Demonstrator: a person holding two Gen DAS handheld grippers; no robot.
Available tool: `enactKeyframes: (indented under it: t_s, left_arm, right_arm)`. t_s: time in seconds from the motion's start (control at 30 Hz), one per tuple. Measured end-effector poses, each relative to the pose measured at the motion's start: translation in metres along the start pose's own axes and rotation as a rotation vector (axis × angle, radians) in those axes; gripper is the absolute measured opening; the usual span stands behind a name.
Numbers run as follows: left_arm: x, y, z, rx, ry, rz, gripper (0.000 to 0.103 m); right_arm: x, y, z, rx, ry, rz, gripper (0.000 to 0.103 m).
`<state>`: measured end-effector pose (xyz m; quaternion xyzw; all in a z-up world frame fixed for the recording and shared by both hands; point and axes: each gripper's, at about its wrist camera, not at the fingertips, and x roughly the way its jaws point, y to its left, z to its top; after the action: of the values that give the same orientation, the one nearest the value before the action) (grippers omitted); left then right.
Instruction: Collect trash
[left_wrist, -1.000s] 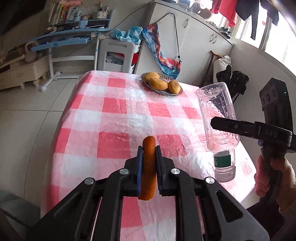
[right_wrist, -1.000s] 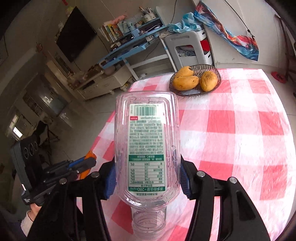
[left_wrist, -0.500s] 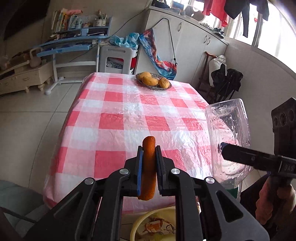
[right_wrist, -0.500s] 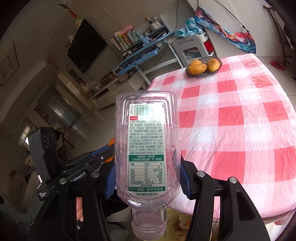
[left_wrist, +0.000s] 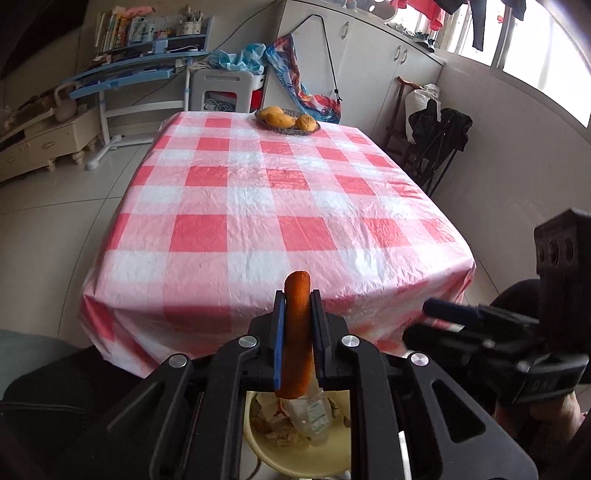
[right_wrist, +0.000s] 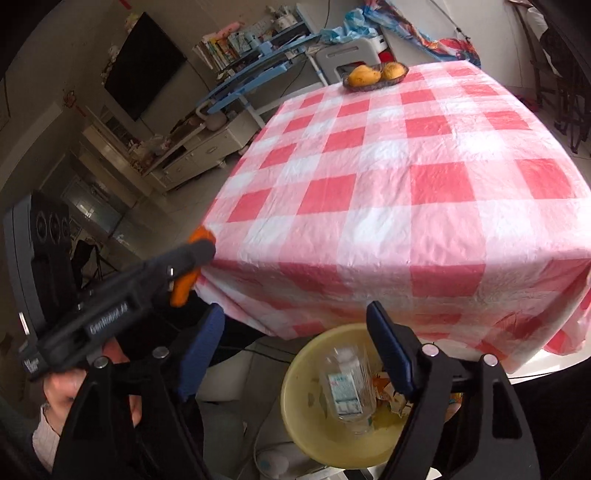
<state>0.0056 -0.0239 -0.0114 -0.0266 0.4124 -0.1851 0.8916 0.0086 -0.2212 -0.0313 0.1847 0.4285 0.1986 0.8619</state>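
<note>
Left gripper (left_wrist: 298, 334): your jaws clamp the orange stick (left_wrist: 296, 332), upright, above the bin (left_wrist: 258, 439).
Right gripper (right_wrist: 295, 347): your jaws stand apart, holding nothing.
Bottle (right_wrist: 347, 391): lies in the bin at 6 o'clock, among scraps.
Table (right_wrist: 406, 177): fruit bowl (right_wrist: 375, 75) at 12 o'clock.

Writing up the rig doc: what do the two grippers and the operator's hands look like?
Both grippers, left gripper and right gripper, are matte black with blue jaw pads and silver pivot screws. Each carries a black box with three round ports. White lettering marks the left one's side. A bare hand with a pale knit cuff shows.
</note>
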Motion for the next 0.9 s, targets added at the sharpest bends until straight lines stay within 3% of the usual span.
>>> enactKeyframes:
  t_s: [0.13, 0.23, 0.33, 0.4, 0.5, 0.77, 0.9]
  left_arm:
    - [0.007, -0.017, -0.025, 0.079, 0.117, -0.006, 0.013]
    - [0.01, -0.024, -0.032, 0.12, 0.16, 0.001, 0.016]
    - [-0.002, -0.023, -0.029, 0.121, 0.099, 0.031, 0.036]
    - [-0.016, -0.017, -0.023, 0.095, 0.009, 0.076, 0.065]
    - [-0.038, -0.005, -0.014, 0.039, -0.111, 0.134, 0.083]
    - [-0.087, 0.012, 0.007, -0.002, -0.288, 0.226, 0.096]
    - [-0.098, 0.014, 0.012, 0.015, -0.33, 0.262, 0.096]
  right_arm:
    - [-0.023, -0.001, 0.004, -0.013, -0.15, -0.066, 0.089]
    - [-0.029, 0.008, 0.0, -0.062, -0.197, -0.135, 0.093]
    - [-0.036, 0.024, -0.005, -0.163, -0.267, -0.235, 0.096]
    - [-0.038, 0.032, -0.009, -0.225, -0.316, -0.299, 0.096]
    - [-0.039, 0.037, -0.014, -0.268, -0.342, -0.371, 0.096]
    - [-0.06, 0.051, -0.021, -0.294, -0.442, -0.443, 0.096]
    - [-0.073, 0.057, -0.025, -0.295, -0.489, -0.487, 0.096]
